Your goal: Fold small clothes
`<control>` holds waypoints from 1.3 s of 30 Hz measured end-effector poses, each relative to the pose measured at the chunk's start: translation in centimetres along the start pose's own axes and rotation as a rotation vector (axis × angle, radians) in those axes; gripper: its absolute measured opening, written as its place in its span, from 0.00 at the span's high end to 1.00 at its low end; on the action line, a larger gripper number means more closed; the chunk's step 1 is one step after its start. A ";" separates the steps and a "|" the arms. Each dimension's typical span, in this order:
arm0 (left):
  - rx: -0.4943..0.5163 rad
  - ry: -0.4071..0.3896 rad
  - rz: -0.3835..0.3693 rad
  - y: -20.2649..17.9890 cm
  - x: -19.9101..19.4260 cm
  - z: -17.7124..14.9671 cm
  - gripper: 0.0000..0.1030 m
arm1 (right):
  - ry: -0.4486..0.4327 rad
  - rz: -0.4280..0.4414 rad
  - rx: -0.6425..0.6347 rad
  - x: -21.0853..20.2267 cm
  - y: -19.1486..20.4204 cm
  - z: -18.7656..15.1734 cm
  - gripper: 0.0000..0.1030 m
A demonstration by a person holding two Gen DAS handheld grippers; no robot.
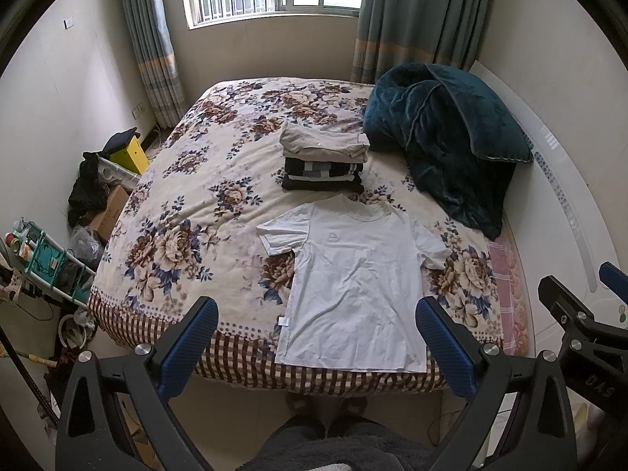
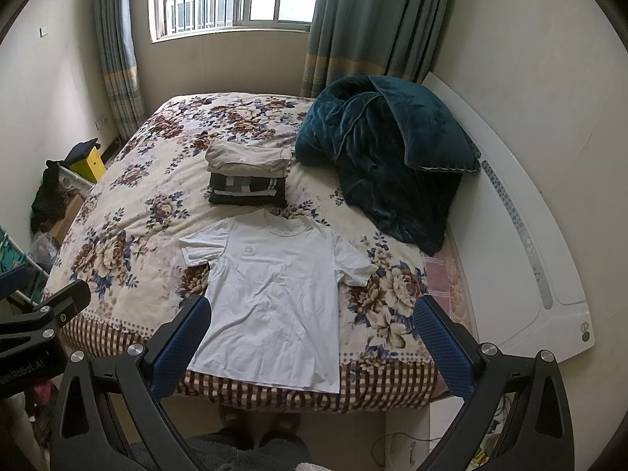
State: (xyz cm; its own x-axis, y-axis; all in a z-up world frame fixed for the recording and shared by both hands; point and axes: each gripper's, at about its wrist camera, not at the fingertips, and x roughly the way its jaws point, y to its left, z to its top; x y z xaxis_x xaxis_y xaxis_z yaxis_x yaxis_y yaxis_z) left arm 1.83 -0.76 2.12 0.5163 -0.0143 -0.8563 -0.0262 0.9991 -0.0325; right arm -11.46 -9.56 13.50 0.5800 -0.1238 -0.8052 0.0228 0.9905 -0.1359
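A white T-shirt [image 1: 353, 274] lies flat and unfolded on the floral bedspread [image 1: 188, 212], collar far, hem at the near bed edge. It also shows in the right wrist view [image 2: 274, 294]. My left gripper [image 1: 316, 318] is open and empty, held above the near edge of the bed, over the shirt's hem. My right gripper [image 2: 312, 318] is open and empty at the same height, its fingers straddling the shirt's lower half. Part of the right gripper's body shows at the right of the left wrist view [image 1: 581, 322].
A stack of folded clothes, beige on top of black [image 1: 325, 157], sits just beyond the shirt's collar. A dark teal blanket and pillow [image 1: 443, 129] are heaped at the back right. A white headboard [image 2: 522, 243] runs along the right. Boxes and clutter [image 1: 102, 184] stand left of the bed.
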 end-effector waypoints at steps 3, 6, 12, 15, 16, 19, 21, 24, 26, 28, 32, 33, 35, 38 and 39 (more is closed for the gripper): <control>-0.001 -0.003 -0.001 0.0 -0.1 0.1 0.00 | -0.001 0.000 -0.001 -0.5 0.0 0.5 0.00; -0.001 -0.006 0.000 0.0 -0.3 0.1 0.00 | -0.003 0.002 -0.005 -1.1 -0.3 1.7 0.00; 0.002 -0.008 0.000 -0.1 -0.3 0.3 0.00 | -0.005 0.004 -0.006 -1.2 -0.3 1.9 0.00; -0.002 -0.011 -0.002 0.1 -0.4 0.2 0.00 | -0.006 0.003 -0.007 -1.3 -0.2 2.0 0.00; 0.000 -0.011 -0.001 0.1 -0.4 0.0 0.00 | -0.006 0.003 -0.007 -1.3 -0.2 2.1 0.00; 0.001 -0.016 0.001 0.2 -0.4 0.4 0.00 | -0.007 0.003 -0.007 -1.4 -0.2 2.2 0.00; 0.000 -0.017 0.000 0.4 -0.3 0.2 0.00 | -0.006 0.004 -0.009 -1.4 -0.2 2.1 0.00; 0.001 -0.017 0.000 0.3 -0.2 0.5 0.00 | -0.006 0.003 -0.008 -1.4 -0.1 1.9 0.00; 0.000 -0.018 -0.001 0.3 -0.3 0.0 0.00 | -0.007 0.002 -0.009 -1.4 -0.1 1.9 0.00; 0.002 -0.014 -0.004 0.4 -0.1 0.4 0.00 | -0.005 0.003 -0.007 -1.5 -0.1 2.0 0.00; 0.003 -0.012 0.000 0.6 0.5 0.5 0.00 | -0.003 0.002 -0.005 -1.2 -0.1 1.8 0.00; 0.005 -0.013 0.002 0.7 0.9 0.7 0.00 | -0.001 0.001 -0.004 -1.2 -0.1 1.9 0.00; 0.010 -0.017 0.012 0.8 2.0 1.0 0.00 | 0.009 -0.001 0.002 -0.7 0.0 1.8 0.00; 0.008 -0.019 0.023 1.3 4.1 1.2 0.00 | 0.033 -0.001 0.028 1.4 0.1 1.9 0.00; 0.008 -0.018 0.023 1.3 5.7 1.6 0.00 | 0.042 -0.004 0.039 2.1 0.0 1.9 0.00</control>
State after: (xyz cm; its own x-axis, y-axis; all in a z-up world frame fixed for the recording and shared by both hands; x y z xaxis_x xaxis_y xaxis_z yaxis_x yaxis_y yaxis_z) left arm 6.14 0.53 -1.99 0.5306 0.0098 -0.8476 -0.0314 0.9995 -0.0081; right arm -8.66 -9.69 12.93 0.5450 -0.1293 -0.8284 0.0571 0.9915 -0.1172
